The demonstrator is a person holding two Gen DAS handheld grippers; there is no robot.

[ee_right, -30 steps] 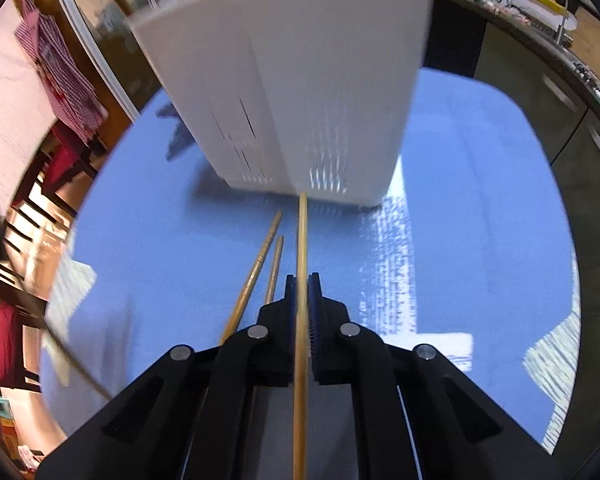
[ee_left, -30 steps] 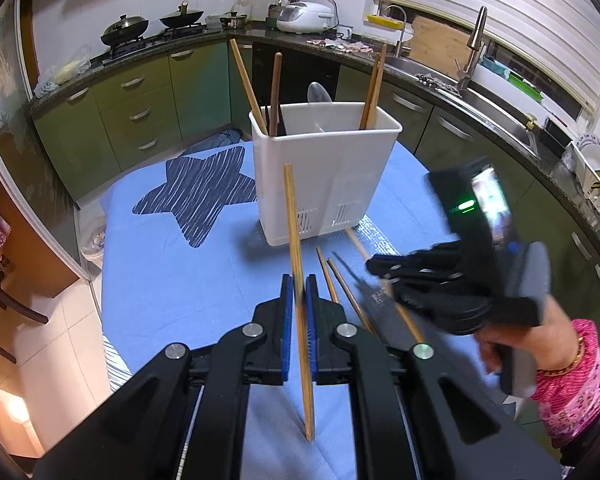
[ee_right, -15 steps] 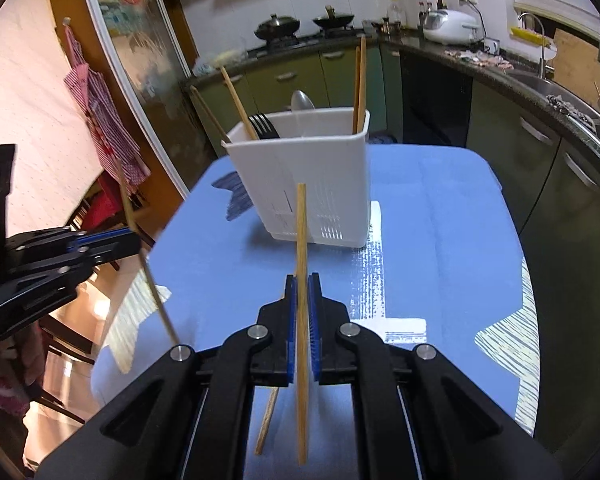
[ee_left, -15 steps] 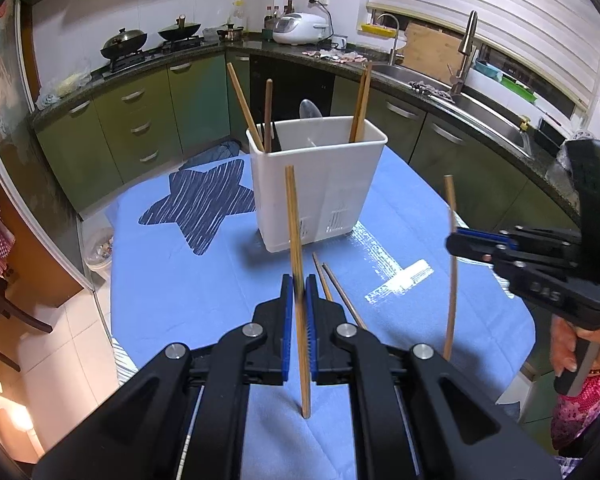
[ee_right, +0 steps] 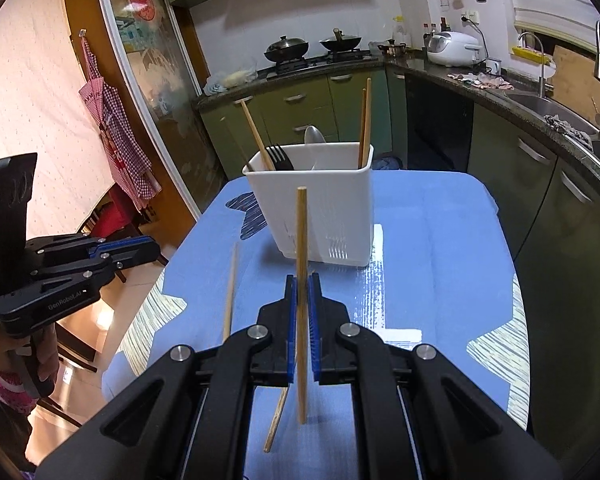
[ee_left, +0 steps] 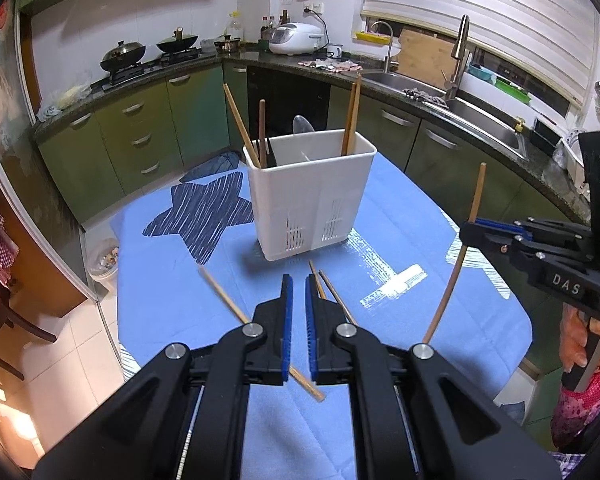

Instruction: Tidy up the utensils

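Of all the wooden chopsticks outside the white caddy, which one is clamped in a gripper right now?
The upright wooden chopstick pinched in the right gripper. The other loose chopsticks lie on the blue tablecloth, and the left gripper is open, holding nothing.

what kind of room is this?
A home kitchen, most likely: a gas stove with woks, a sink with a tall tap, a rice cooker on the counter, and green cabinets.

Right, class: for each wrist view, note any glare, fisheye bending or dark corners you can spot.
Left wrist view: white glare streaks the tablecloth right of the caddy, and fisheye bows the held chopstick. Right wrist view: the door frame curves, the same chopstick looks straight and sharp, and the corners go black.
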